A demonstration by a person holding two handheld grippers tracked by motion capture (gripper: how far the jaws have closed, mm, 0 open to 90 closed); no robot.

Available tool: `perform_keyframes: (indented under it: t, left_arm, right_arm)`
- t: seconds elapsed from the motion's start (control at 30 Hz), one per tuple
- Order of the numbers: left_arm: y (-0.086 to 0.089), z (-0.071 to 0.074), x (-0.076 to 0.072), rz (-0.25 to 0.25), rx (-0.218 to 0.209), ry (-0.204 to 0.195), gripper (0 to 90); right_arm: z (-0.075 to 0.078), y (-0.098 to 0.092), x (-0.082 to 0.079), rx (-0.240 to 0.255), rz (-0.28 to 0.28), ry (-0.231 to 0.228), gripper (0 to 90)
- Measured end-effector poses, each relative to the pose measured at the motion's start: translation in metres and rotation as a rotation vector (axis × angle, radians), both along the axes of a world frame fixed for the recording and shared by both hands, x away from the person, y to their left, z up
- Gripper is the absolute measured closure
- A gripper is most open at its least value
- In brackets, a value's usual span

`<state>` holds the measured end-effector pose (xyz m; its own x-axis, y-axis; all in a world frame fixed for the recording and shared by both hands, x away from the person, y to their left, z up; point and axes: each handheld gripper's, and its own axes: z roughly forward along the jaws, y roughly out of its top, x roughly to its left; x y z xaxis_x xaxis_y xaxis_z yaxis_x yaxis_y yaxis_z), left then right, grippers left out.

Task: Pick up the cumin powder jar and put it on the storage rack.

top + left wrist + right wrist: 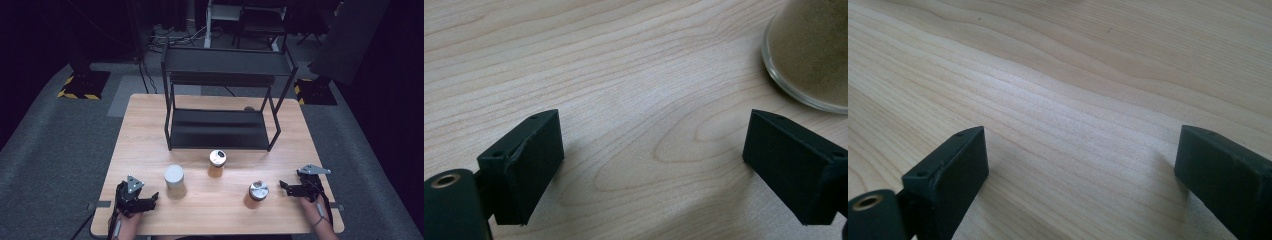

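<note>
Left gripper (151,200) and right gripper (285,186) are resting low on the light wooden table (145,130), fingers (524,165) spread wide, gripping nothing. Three glass jars are standing between them: white-lidded (174,181), black-rimmed (217,163), silver-lidded (257,193). Black metal shelf rack (220,100) is standing behind.

Three jars (217,163) on table (145,135) before black shelf (220,95).
</note>
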<state>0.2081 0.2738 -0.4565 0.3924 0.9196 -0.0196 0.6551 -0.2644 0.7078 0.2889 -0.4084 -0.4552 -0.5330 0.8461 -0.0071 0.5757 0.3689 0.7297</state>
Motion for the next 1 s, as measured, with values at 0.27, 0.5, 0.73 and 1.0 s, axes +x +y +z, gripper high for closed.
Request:
perform_keyframes:
  t: [0.27, 0.5, 0.73, 1.0]
  left_arm:
    - [0.001, 0.000, -0.001, -0.004, -0.002, 0.004, 9.0]
    - [0.010, 0.010, -0.012, 0.007, -0.074, -0.034, 10.2]
    - [0.016, 0.032, -0.026, -0.055, -0.122, -0.116, 10.6]
    - [0.022, 0.050, -0.042, -0.081, -0.169, -0.182, 10.5]
  right_arm:
    - [0.000, 0.000, 0.000, 0.000, 0.002, 0.000, 6.5]
    - [0.000, 0.000, 0.000, 0.000, 0.002, 0.000, 6.5]
    - [0.000, 0.000, 0.000, 0.000, 0.002, 0.000, 6.5]
    - [0.000, 0.000, 0.000, 0.000, 0.002, 0.000, 6.5]
